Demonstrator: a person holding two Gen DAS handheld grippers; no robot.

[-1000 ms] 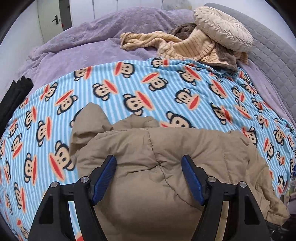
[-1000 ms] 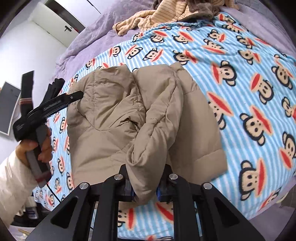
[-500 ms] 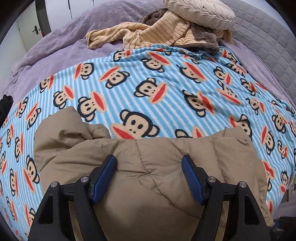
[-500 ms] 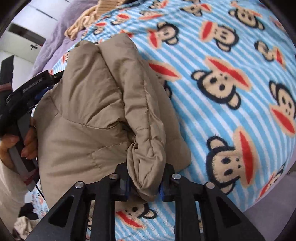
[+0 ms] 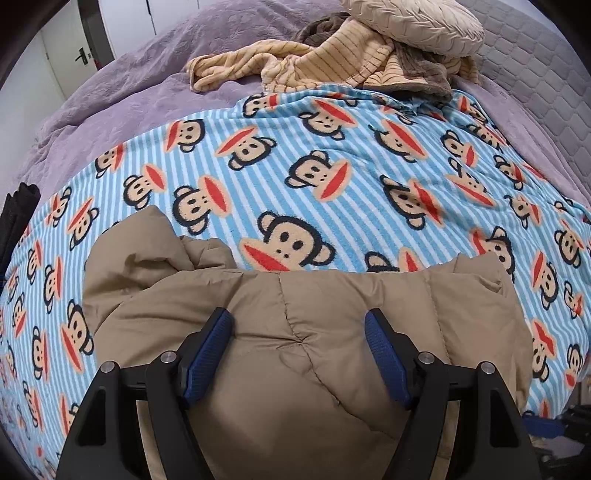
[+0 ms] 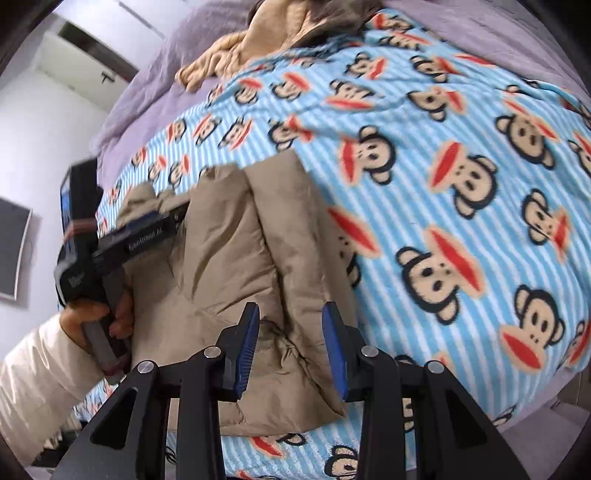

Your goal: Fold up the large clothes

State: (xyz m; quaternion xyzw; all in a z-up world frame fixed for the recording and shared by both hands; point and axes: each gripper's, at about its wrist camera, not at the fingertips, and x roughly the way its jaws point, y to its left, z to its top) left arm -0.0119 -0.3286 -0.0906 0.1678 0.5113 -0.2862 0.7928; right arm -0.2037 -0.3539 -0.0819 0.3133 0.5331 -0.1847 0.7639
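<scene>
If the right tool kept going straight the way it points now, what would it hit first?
Most likely the tan puffer jacket: the right tool is open with the folded jacket lying directly ahead between its fingers. The monkey-print blanket lies beyond. Depth is hard to judge.

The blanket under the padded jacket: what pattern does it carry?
The blanket has light blue and white stripes with cartoon monkey faces, red-mouthed; clearest in the left wrist view.

A monkey-print striped blanket [image 5: 332,155] covers the purple bedspread [image 5: 129,99], with a round cushion [image 5: 413,22] atop crumpled tan clothes [image 5: 332,55].
</scene>
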